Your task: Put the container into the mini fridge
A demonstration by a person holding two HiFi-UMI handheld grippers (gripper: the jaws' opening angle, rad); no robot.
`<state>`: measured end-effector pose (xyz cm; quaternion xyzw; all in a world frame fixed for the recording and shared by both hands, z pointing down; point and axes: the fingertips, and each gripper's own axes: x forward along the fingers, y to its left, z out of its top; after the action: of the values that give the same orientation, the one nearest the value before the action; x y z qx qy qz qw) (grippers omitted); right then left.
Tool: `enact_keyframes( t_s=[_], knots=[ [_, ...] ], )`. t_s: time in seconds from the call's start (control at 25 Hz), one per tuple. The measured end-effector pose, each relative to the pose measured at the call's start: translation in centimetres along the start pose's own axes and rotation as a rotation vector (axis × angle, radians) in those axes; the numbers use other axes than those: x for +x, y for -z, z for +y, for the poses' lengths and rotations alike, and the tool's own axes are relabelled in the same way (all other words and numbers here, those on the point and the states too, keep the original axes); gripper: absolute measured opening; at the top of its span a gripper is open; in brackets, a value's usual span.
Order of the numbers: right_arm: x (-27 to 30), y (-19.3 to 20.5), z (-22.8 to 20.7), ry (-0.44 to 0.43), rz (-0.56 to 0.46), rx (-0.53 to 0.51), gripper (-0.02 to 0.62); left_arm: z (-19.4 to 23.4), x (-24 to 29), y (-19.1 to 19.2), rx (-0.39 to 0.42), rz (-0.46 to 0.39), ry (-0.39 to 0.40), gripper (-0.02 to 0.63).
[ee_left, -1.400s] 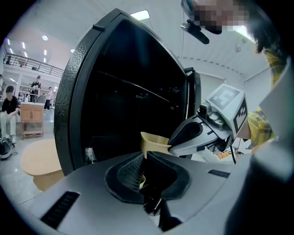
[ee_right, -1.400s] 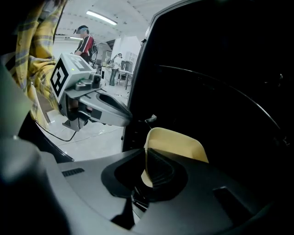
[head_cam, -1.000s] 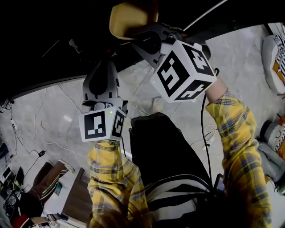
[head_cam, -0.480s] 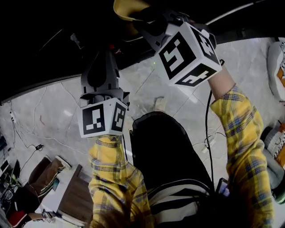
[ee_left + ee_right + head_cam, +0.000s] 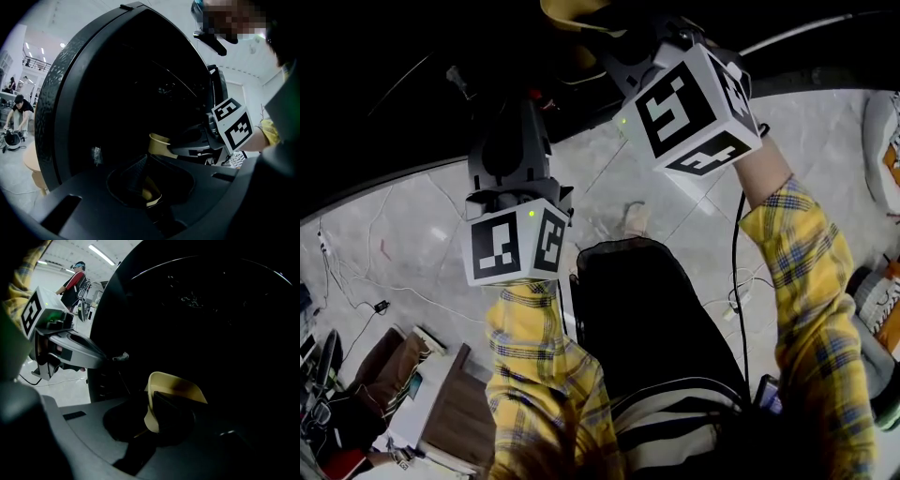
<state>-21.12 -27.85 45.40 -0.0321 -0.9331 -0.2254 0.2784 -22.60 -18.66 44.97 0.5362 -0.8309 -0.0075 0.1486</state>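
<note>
The container (image 5: 570, 11), a pale yellow tub, shows only partly at the top of the head view, against the dark opening of the black mini fridge (image 5: 384, 66). My right gripper (image 5: 605, 42) is shut on the container's (image 5: 176, 390) rim, with one finger inside the tub. In the left gripper view the container (image 5: 159, 144) hangs in front of the fridge's (image 5: 70, 93) dark interior. My left gripper (image 5: 508, 112) points into the same darkness to the left of the container. Its fingers (image 5: 138, 173) lie close together with nothing clearly between them.
Pale marble floor (image 5: 412, 234) lies below, with loose cables (image 5: 356, 281) at the left. Shoes (image 5: 883, 141) sit at the right edge and a small wooden piece of furniture (image 5: 459, 422) at the lower left. People (image 5: 16, 112) stand in the bright room behind.
Both grippers have risen toward the dark opening. The right gripper has carried the container farther in, so less of the tub shows in the head view.
</note>
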Motion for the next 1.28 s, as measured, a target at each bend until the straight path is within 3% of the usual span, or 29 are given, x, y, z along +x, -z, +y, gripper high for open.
enact_keyframes(
  t_s=[0.24,0.52,0.8,1.28],
  knots=[
    [-0.5,-0.2,0.0,0.012,-0.004,0.021,0.047,-0.4,-0.3,-0.8,0.007,-0.007,0.015,0.029],
    [-1.1,-0.6,0.3,0.03,-0.018,0.065,0.11,-0.6,-1.0,-1.4,0.014,-0.012,0.032,0.029],
    [-4.1,-1.9,-0.3,0.121,-0.065,0.122,0.107,-1.9,-2.5,-2.7,0.038,-0.021,0.072,0.029],
    [-9.3,-1.2,0.0,0.231,-0.069,0.326,0.074,-4.0,-5.0,-4.8,0.049,0.002,0.15,0.028]
  ],
)
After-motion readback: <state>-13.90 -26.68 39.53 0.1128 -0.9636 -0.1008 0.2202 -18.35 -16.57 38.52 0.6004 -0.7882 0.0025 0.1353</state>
